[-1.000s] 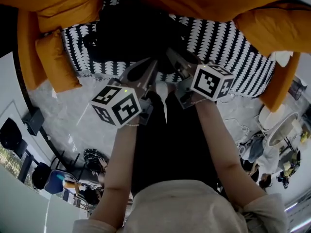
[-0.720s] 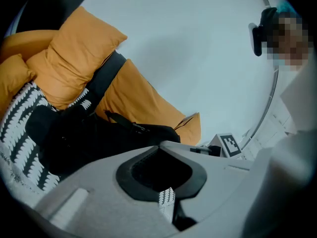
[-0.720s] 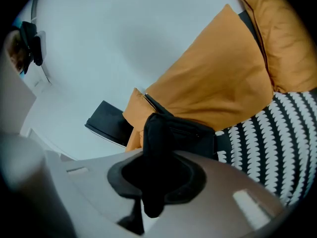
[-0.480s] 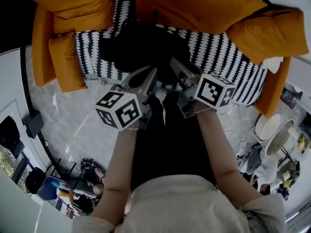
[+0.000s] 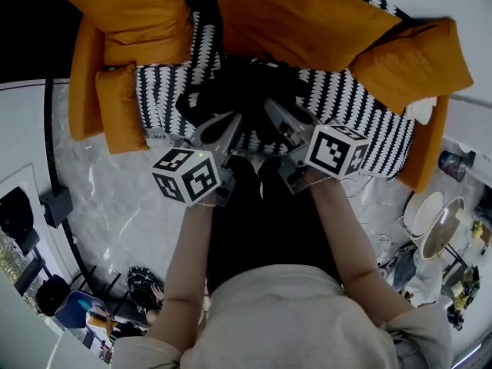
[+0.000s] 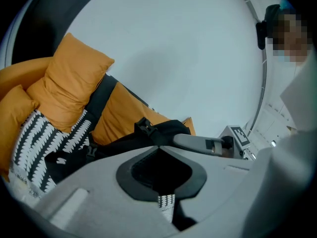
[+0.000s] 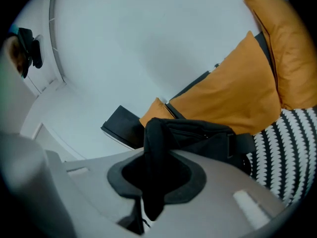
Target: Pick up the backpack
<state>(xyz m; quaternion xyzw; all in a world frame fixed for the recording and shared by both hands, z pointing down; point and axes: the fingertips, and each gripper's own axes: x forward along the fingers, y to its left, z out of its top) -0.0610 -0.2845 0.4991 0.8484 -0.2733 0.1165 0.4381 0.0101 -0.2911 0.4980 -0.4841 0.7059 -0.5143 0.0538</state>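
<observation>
Jaws of the left gripper are almost shut. They pinch a black bit of the bag. The right gripper is almost shut too. It has a thick black strap of the bag squeezed in its jaws.

In the head view the two grippers sit side by side, close together, at the near side of the bag. The bag is in the middle of the sofa seat, between the front edge and the orange cushions at the back. I cannot tell if its bottom touches the seat or not.

I think the grab is done, and the step now is the lift. Next, both hands need to go up together at the same speed. That way the bag keeps level and does not swing. The jaws must hold tight, because soft cloth can slip out. The bag should also come clear of the front edge before it is carried away.
</observation>
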